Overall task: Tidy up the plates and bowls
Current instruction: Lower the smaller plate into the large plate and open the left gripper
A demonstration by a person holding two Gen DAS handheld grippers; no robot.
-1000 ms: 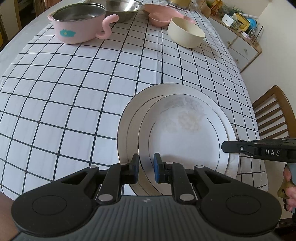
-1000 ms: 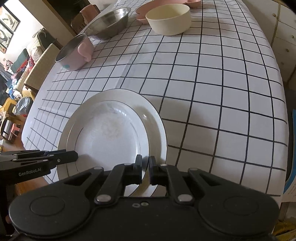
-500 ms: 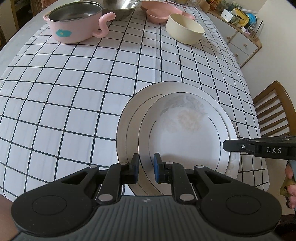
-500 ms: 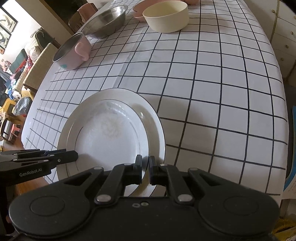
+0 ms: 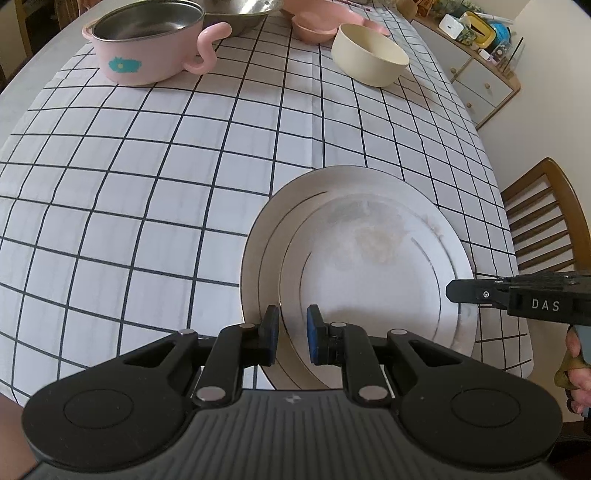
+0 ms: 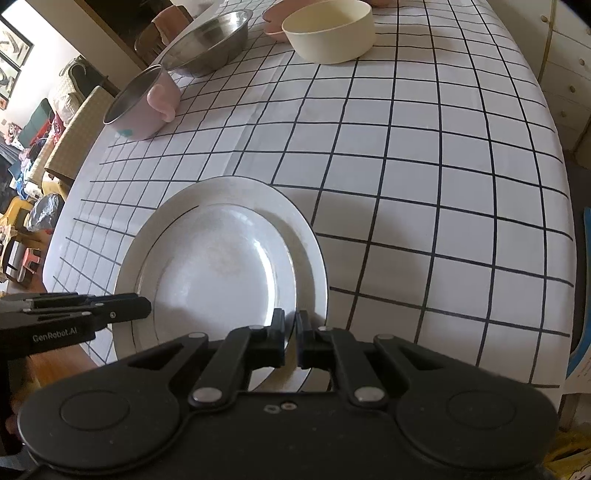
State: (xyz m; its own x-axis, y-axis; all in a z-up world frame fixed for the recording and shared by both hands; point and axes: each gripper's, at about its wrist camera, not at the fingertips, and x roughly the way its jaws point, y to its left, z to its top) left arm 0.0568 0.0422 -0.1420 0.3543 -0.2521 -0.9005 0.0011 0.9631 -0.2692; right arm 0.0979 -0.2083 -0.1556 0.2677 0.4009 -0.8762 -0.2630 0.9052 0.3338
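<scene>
Two white plates are stacked near the table's front edge: a small plate [image 5: 369,266] [image 6: 214,280] lies inside a large plate [image 5: 295,199] [image 6: 236,188]. My left gripper [image 5: 292,332] [image 6: 146,308] sits at their near left side, its blue pads a narrow gap apart with the small plate's rim running between them. My right gripper [image 6: 290,332] [image 5: 448,291] is at the right side of the stack, shut to a thin slit. The small plate's rim leads into that slit; whether it is pinched there I cannot tell.
At the far end of the checked tablecloth stand a pink pot [image 5: 147,55] [image 6: 136,110], a steel bowl [image 6: 207,48], a pink bowl [image 5: 314,26] and a cream bowl [image 5: 369,59] [image 6: 328,33]. A wooden chair [image 5: 543,229] stands at the table's right.
</scene>
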